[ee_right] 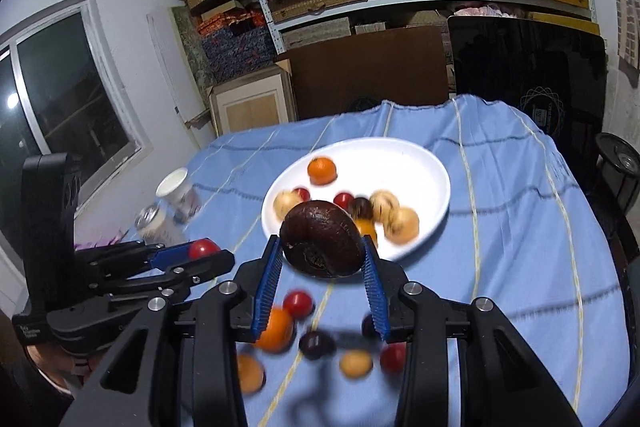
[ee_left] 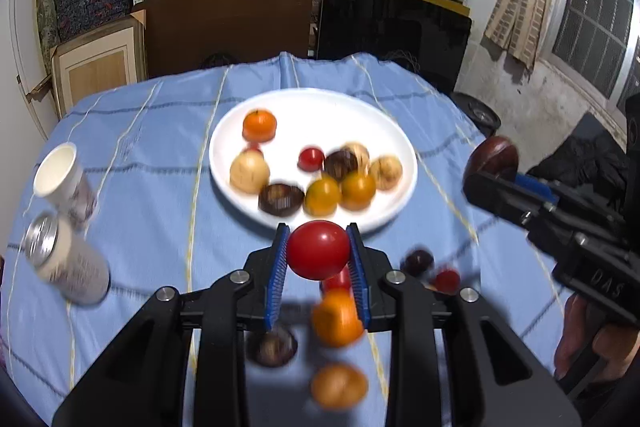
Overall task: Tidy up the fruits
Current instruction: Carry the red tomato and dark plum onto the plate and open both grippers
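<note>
Now both grippers carry fruit toward the plate (ee_left: 384,123).

Left gripper (ee_left: 318,255) pinches a red fruit (ee_left: 318,254) just short of the near rim; right gripper (ee_right: 322,255) pinches a brown fruit (ee_right: 320,241) above the cloth (ee_right: 500,227). Both are raised, likely to clear the loose fruit (ee_right: 276,331) still waiting below. A cup (ee_left: 60,173) and a can (ee_left: 64,259) stand well apart.

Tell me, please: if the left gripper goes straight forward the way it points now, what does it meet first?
Probably the white plate. The left gripper, shut on a red tomato, points at the plate's near rim, and the yellow-orange fruits lie just beyond. It seems raised above the blue tablecloth, so depth is uncertain.
</note>
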`<state>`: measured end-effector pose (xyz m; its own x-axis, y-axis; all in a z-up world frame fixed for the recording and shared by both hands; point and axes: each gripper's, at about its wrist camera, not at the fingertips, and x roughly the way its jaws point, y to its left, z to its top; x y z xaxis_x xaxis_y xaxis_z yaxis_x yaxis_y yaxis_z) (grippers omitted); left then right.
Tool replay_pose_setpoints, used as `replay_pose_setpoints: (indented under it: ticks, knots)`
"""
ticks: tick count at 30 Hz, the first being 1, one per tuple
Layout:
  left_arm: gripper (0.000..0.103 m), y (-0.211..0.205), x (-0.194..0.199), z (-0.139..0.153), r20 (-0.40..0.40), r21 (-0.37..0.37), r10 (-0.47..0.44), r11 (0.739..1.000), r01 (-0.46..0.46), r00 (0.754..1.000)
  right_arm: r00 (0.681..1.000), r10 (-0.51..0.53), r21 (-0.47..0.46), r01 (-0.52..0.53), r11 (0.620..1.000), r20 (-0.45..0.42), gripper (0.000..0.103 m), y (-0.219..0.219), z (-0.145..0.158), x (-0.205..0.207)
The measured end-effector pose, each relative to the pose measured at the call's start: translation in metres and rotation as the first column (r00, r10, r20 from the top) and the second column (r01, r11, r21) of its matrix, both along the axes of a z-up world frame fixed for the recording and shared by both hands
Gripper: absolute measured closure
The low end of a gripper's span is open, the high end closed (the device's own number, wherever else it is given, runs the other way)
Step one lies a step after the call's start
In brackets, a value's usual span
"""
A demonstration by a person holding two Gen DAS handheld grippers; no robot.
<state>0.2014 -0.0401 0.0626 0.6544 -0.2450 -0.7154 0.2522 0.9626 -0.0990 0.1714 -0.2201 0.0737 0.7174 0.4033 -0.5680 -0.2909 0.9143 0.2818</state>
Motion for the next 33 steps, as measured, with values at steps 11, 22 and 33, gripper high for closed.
replay_pose_setpoints:
  ticks: [11, 22, 33]
  knots:
    - [0.075, -0.016, 0.093, -0.027, -0.025, 0.042, 0.082, 0.996, -0.081, 0.996, 0.988, -0.106, -0.003, 0.106, 0.994, -0.117, 0.063, -0.003, -0.042, 0.1]
    - [0.023, -0.005, 0.116, -0.036, 0.006, -0.014, 0.199, 0.98, -0.199, 0.98, 0.981, -0.118, 0.131, 0.139, 0.982, -0.157, 0.045, -0.01, -0.046, 0.117]
    - [0.018, 0.011, 0.05, -0.021, -0.011, -0.095, 0.151, 0.984, -0.152, 0.988, 0.985, -0.111, 0.214, 0.138, 0.967, -0.132, 0.03, -0.032, -0.042, 0.029]
